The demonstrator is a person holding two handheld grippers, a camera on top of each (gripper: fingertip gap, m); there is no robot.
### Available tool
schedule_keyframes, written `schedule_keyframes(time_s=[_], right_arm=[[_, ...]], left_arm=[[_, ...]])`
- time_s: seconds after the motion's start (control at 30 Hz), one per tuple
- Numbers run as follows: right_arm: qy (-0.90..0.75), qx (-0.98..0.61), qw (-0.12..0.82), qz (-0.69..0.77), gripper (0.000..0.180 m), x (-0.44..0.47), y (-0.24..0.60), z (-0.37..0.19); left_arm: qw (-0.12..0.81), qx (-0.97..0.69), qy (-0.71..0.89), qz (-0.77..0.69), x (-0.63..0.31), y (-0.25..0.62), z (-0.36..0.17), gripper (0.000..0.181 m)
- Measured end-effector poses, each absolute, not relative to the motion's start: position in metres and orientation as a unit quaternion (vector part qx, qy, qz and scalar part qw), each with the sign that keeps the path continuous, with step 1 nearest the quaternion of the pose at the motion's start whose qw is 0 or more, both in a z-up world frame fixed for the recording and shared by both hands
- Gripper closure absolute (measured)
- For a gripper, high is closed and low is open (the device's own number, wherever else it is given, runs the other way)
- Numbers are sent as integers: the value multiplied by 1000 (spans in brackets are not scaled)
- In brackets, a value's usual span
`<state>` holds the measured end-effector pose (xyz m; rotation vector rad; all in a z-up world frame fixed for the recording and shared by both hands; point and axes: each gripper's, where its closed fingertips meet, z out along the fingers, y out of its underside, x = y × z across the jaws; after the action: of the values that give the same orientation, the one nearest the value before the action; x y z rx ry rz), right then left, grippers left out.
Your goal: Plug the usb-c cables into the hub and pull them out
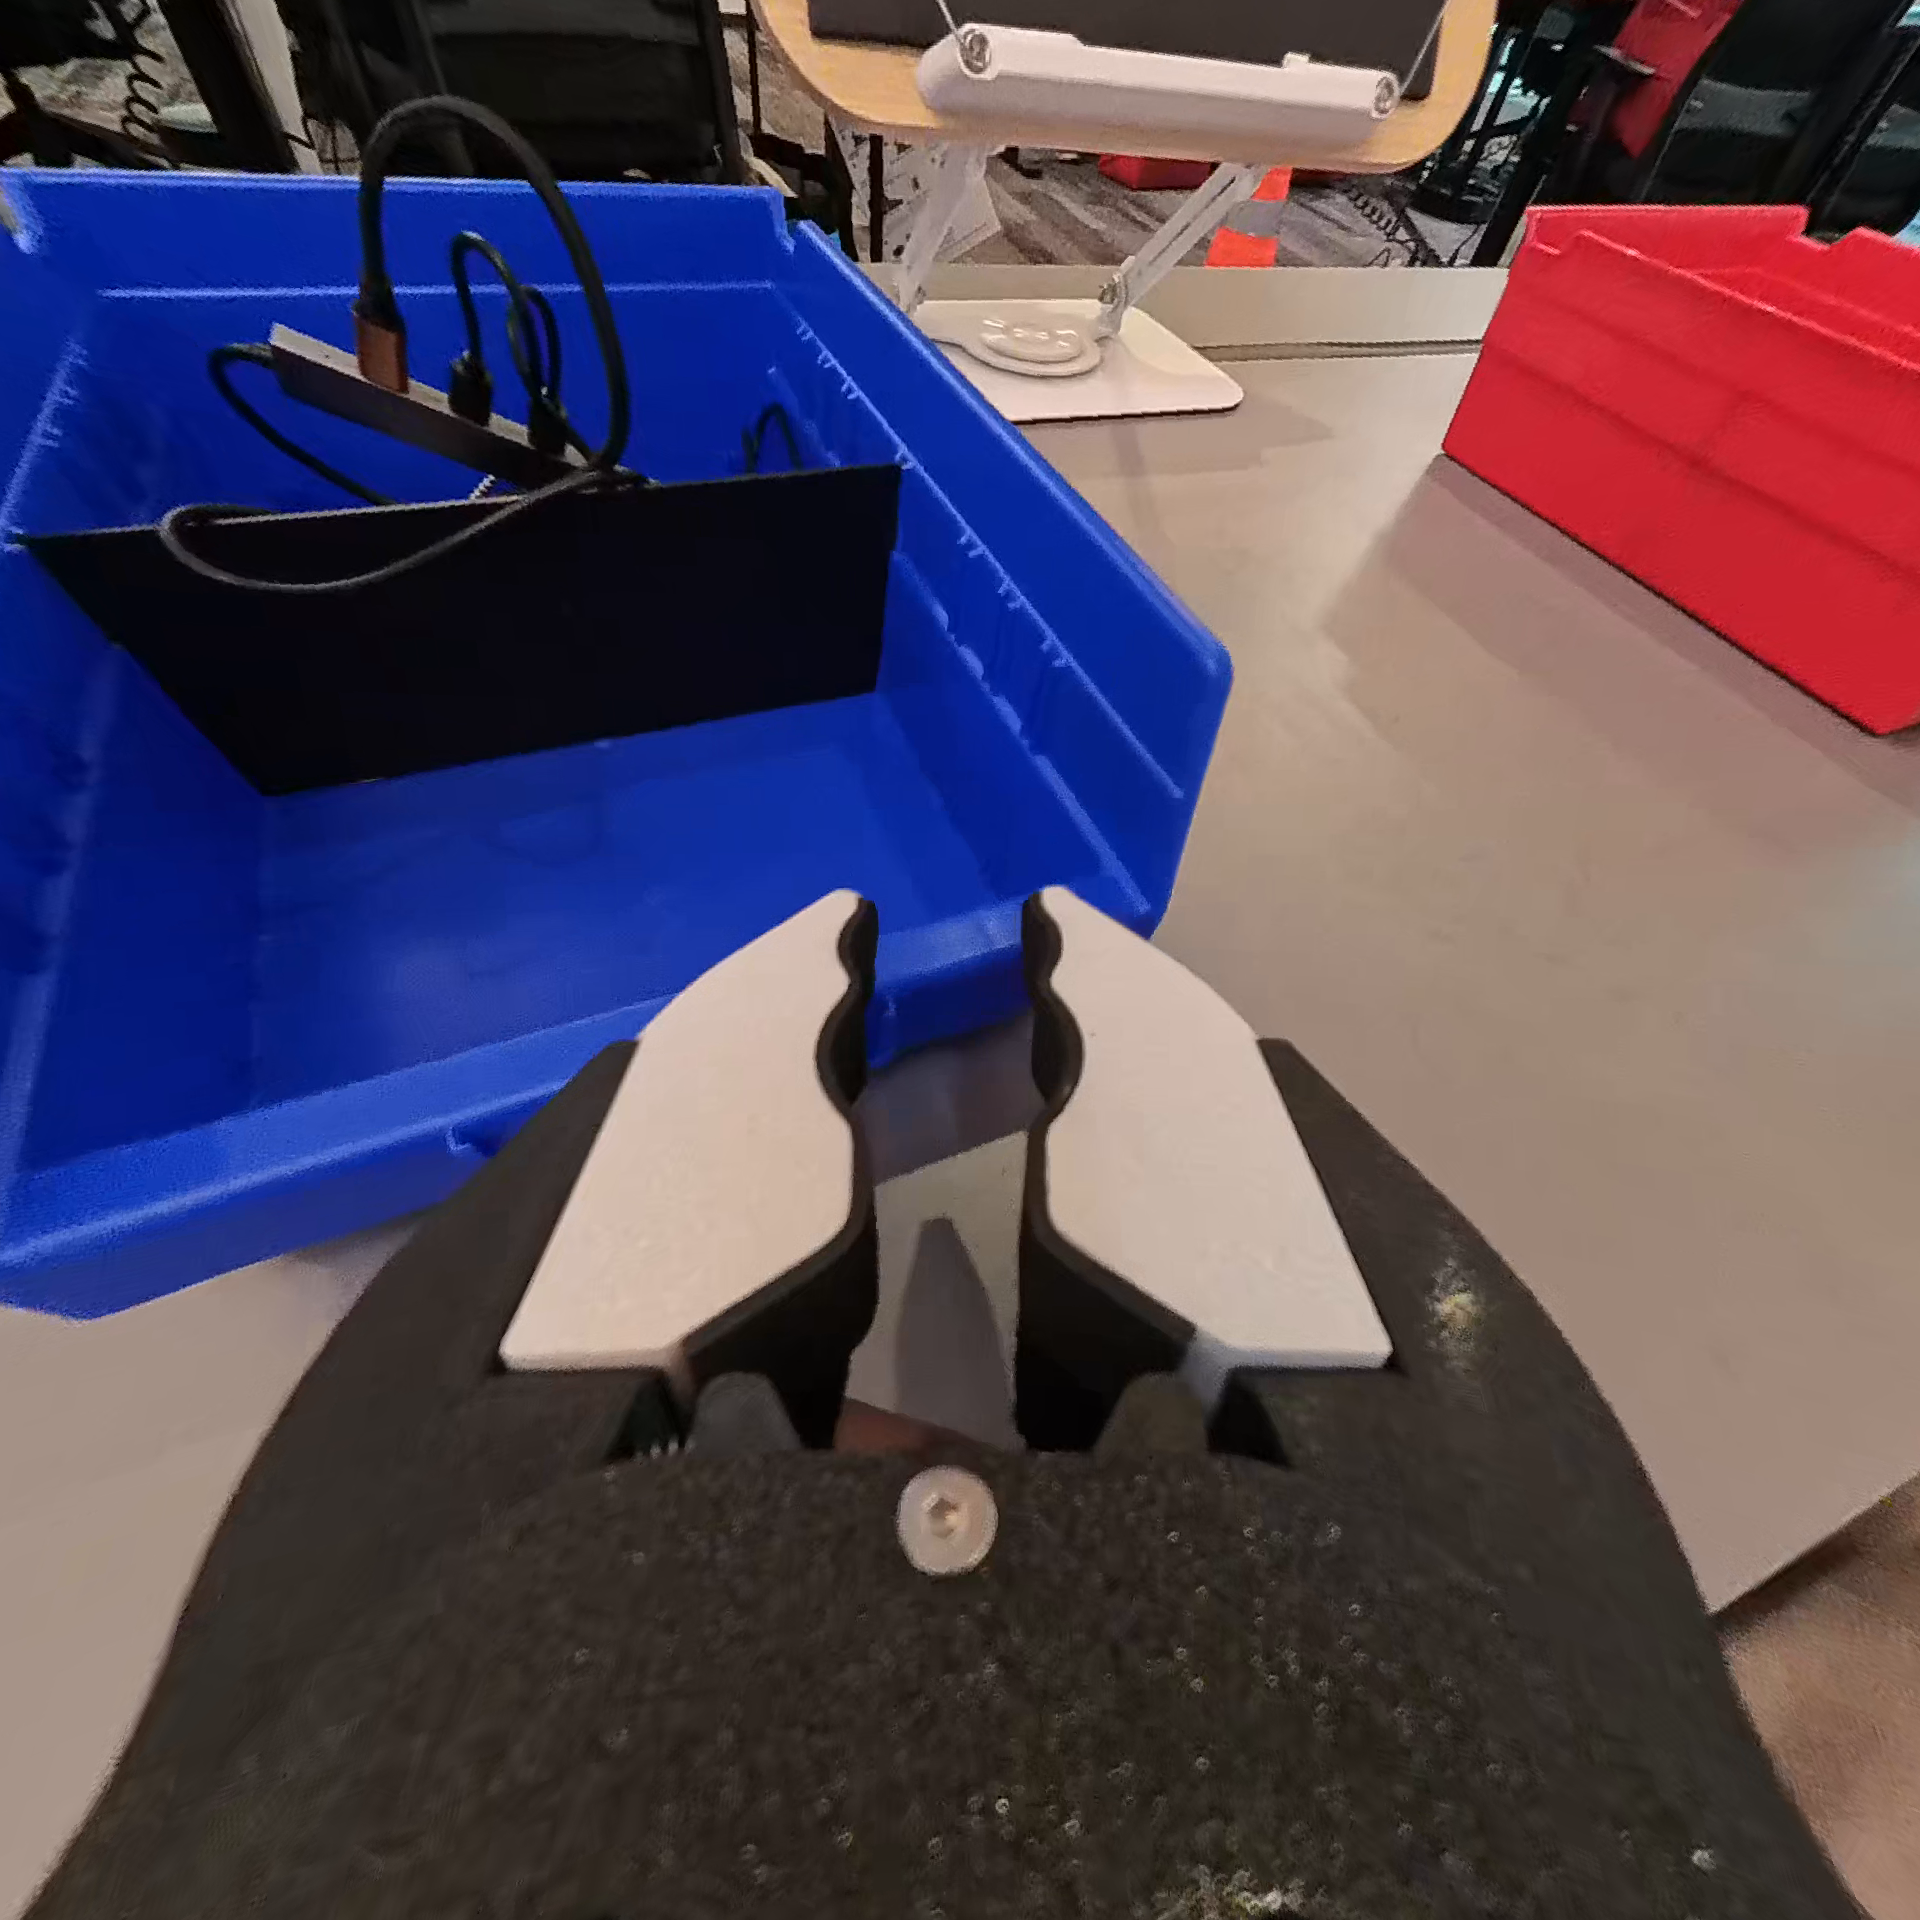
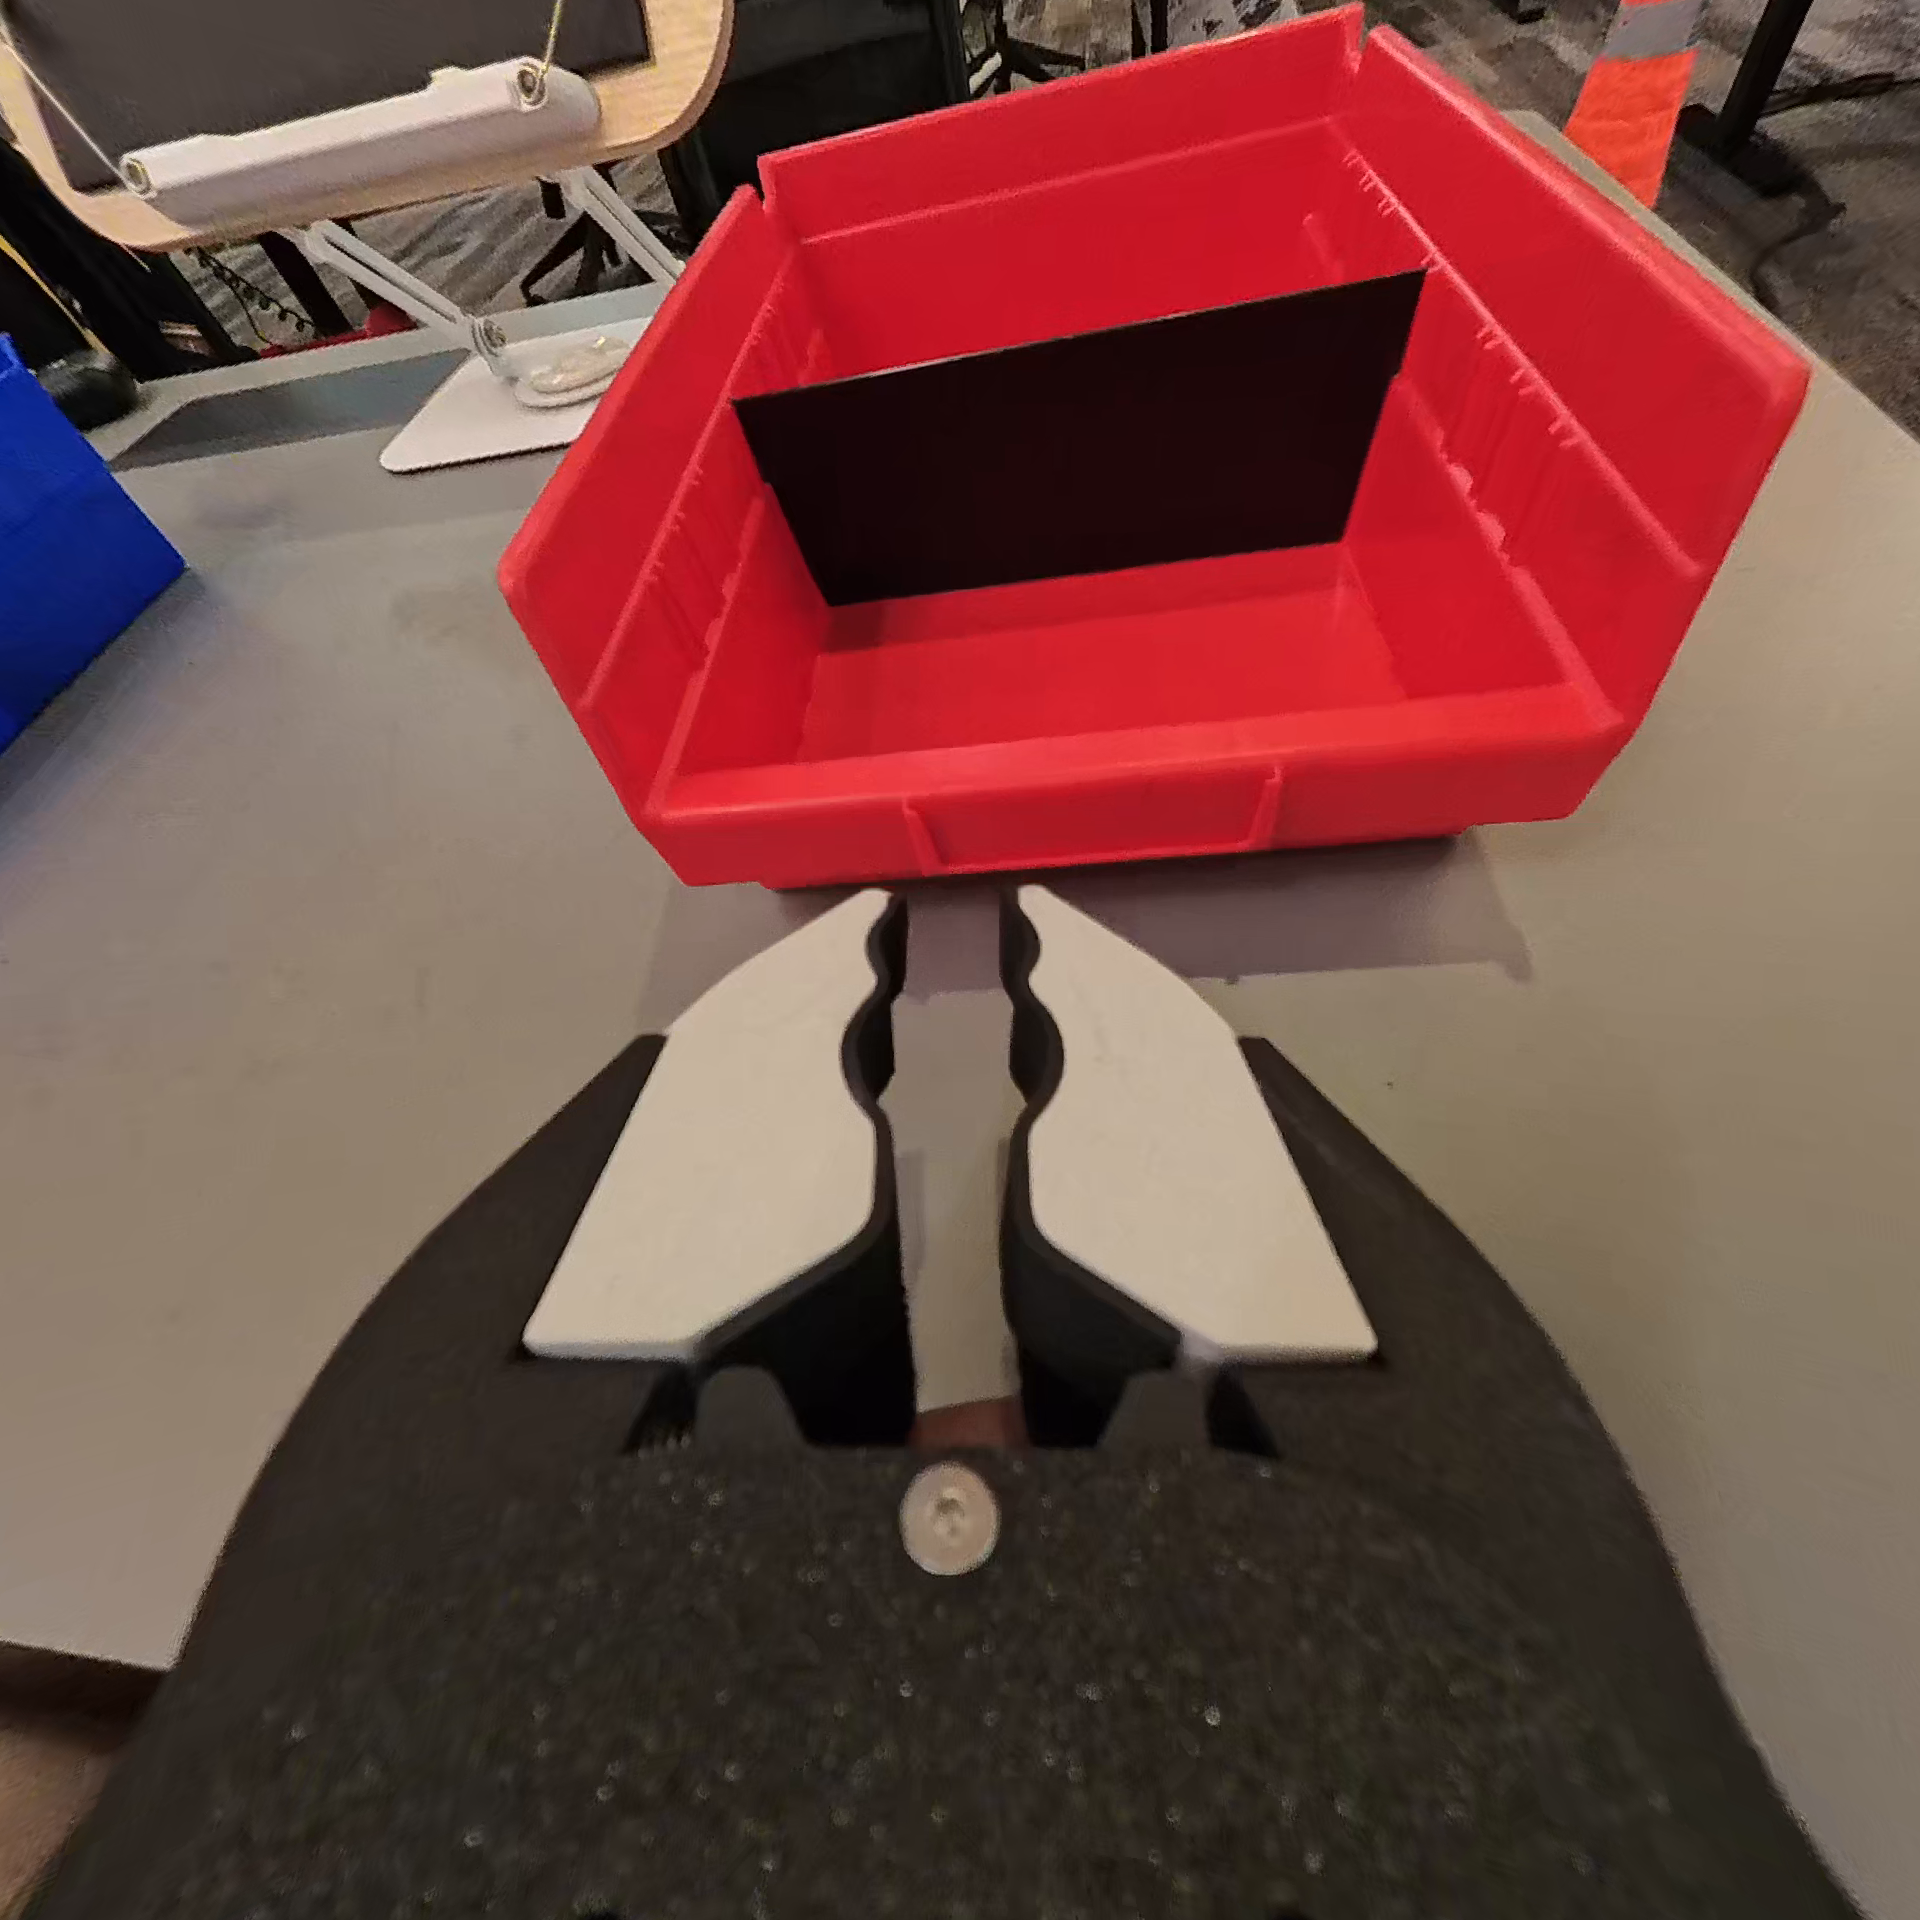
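The grey bench (image 1: 1455, 831) is carrying two divided bins well apart from each other: a blue bin (image 1: 1039, 582) in front of the left gripper (image 1: 951, 925) and a red bin (image 2: 1091, 810) in front of the right gripper (image 2: 954, 914). Each bin is being split by a black divider (image 1: 520, 623), and the red bin's near compartment is showing nothing in it; what lies behind its divider is hidden.

The work looks to be at its start, judging by the fact that neither gripper is touching anything. The left gripper's jaws are standing apart and holding nothing, hovering over the blue bin's near corner. The right gripper's jaws are also standing apart, a little narrower, empty, just short of the red bin's front wall.

The hub (image 1: 416, 400) is lying in the blue bin's far compartment, behind the divider. It is a slim dark bar, leaning with its long axis running from upper left down to lower right, its lower end towards the divider. Several black cables (image 1: 582, 312) are looping up from it, and their plugs, one of them a copper-coloured plug (image 1: 379, 348), appear already seated along its upper edge, pointing downwards into it.

The next move probably calls for the left gripper reaching over the divider to steady or lift the hub, while the right comes across for a plug.
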<state>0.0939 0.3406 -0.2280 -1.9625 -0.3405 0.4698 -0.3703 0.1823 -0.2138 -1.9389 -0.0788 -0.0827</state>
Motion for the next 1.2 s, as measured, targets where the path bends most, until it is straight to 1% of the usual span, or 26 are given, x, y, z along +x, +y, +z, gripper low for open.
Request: schedule_keyframes(time_s=[0.13,0.2,0.3,0.37,0.4,0.43,0.47,0.53,0.6,0.7,0.73,0.8,0.83,0.93,1.0,1.07,1.13,1.2], right_arm=[[-146,-820,523,181,163,100,336,-228],[-144,-819,527,178,163,104,335,-227],[-146,-816,531,178,163,107,332,-226],[-152,-815,529,181,163,107,331,-227],[-154,-815,527,183,163,107,331,-228],[-154,-816,525,186,163,106,331,-229],[-154,-818,521,190,163,105,332,-231],[-150,-824,510,199,163,102,332,-235],[-148,-825,504,211,163,99,332,-236],[-152,-827,497,215,163,93,333,-238],[-154,-828,495,213,163,92,333,-240],[-157,-834,488,205,163,90,335,-243],[-157,-836,484,202,163,89,335,-244],[-147,-839,484,203,163,90,335,-245],[-134,-838,487,209,163,93,335,-244],[-126,-838,486,214,163,94,335,-244],[-122,-840,483,215,163,95,336,-246],[-123,-843,475,220,163,93,336,-249]], left_arm=[[563,-823,-3,-75,-359,188,-213,152],[563,-818,27,-118,-349,188,-205,146],[575,-804,90,-120,-357,189,-167,141],[586,-791,169,-52,-377,195,-137,144],[572,-789,222,-29,-384,197,-128,154],[538,-796,276,-23,-389,199,-125,160],[506,-807,305,-13,-400,205,-123,160],[466,-816,341,17,-431,229,-117,150],[438,-819,368,54,-466,261,-113,151],[356,-818,436,119,-514,306,-133,147],[332,-818,453,123,-522,318,-145,145],[296,-827,471,86,-523,333,-166,147],[273,-829,481,78,-525,339,-177,143],[182,-823,526,115,-546,347,-203,144],[169,-817,539,116,-548,354,-213,144],[157,-812,551,110,-544,359,-222,152],[127,-802,572,116,-542,357,-233,169],[122,-790,585,140,-544,358,-238,170]])
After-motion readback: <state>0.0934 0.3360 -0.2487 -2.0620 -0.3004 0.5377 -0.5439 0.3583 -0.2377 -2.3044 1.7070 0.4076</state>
